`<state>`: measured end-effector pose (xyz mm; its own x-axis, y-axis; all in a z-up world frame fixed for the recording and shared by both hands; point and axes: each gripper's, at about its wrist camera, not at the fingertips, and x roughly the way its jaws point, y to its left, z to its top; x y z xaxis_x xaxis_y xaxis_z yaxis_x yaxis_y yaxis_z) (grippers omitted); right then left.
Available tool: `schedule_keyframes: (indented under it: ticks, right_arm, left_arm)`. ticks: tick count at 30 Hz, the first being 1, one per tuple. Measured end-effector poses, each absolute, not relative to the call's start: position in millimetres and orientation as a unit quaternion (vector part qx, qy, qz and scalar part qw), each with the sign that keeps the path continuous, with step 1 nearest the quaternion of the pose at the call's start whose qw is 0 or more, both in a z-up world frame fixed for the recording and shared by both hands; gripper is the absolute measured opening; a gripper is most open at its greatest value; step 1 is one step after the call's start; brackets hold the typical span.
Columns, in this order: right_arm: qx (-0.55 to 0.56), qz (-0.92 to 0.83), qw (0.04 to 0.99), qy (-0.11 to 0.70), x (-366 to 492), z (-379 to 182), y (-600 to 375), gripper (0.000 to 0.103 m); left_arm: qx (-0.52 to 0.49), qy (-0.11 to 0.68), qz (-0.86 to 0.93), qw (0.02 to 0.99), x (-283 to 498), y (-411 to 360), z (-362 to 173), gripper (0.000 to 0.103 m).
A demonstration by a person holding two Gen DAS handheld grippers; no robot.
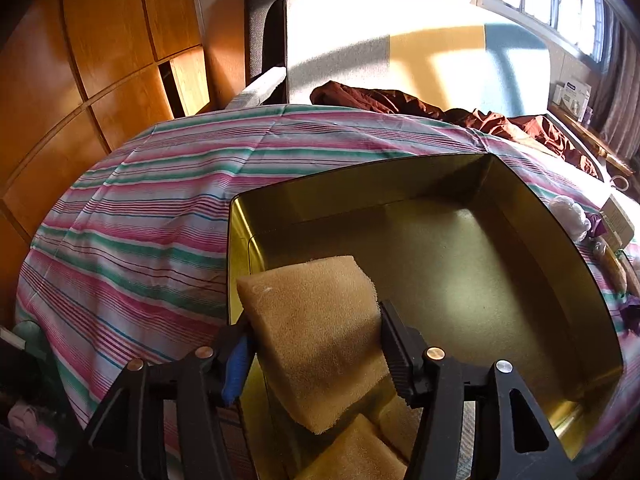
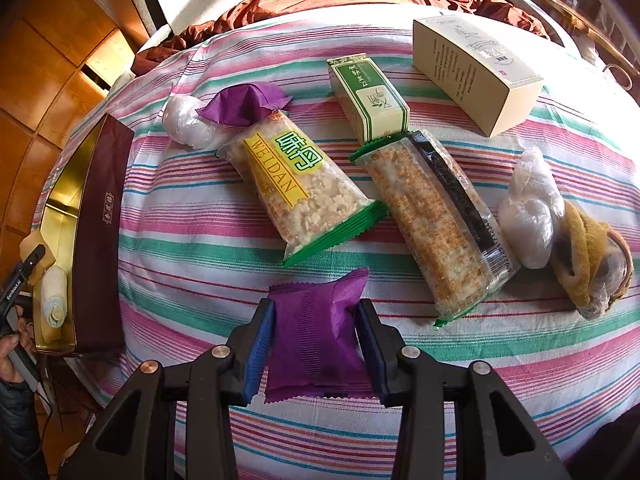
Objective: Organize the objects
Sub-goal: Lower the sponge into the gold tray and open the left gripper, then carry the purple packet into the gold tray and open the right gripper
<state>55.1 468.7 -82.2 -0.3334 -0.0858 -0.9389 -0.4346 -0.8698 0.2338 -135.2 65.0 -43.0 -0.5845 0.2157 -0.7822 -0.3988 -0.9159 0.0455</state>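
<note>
Foam sponge (image 1: 320,332) sat clenched in the left gripper (image 1: 316,344) over the gold tin (image 1: 480,264), while only the right view showed the right gripper (image 2: 316,344) apparently pinching a purple packet (image 2: 316,332) above the striped cloth (image 2: 200,240).

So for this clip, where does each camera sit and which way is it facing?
Left wrist: on the left gripper, looking down its fingers at a tan foam block over the gold-lined tin box.
Right wrist: on the right gripper, facing a purple foil packet; the left gripper shows at the edge.
Shared: the striped bedsheet, the box.
</note>
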Motion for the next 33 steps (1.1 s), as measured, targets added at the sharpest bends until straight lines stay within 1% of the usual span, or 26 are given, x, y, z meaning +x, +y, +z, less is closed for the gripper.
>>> schedule_keyframes:
  ticks: [3,6,7,14,21,28,33]
  right_arm:
    - [-0.567,0.785,0.112,0.226,54.2,-82.0,467.8,0.042]
    - [-0.566,0.786,0.112,0.224,53.9,-81.9,466.6,0.042]
    - [-0.566,0.786,0.112,0.223,53.8,-81.8,466.4,0.042]
    - [-0.563,0.791,0.106,0.214,52.5,-79.8,460.2,0.040]
    - [-0.537,0.816,0.095,0.193,57.4,-64.9,441.9,0.040]
    - [-0.513,0.832,0.094,0.189,71.1,-50.2,426.3,0.039]
    - [-0.484,0.853,0.074,0.183,58.0,-23.0,398.1,0.039]
  left_arm:
    - [-0.423,0.105,0.883,0.173,-132.7,63.4,-44.6,0.068]
    - [-0.416,0.090,0.888,0.173,-127.4,58.7,-39.0,0.080]
    - [-0.411,0.086,0.891,0.172,-124.6,56.7,-36.2,0.081]
    - [-0.386,0.046,0.905,0.175,-94.1,40.1,-17.4,0.081]
    - [-0.371,0.011,0.908,0.196,-58.9,31.5,-6.9,0.081]
    - [-0.379,-0.004,0.903,0.203,-50.2,29.9,-10.0,0.081]
    - [-0.377,-0.004,0.903,0.205,-48.1,26.6,-7.8,0.081]
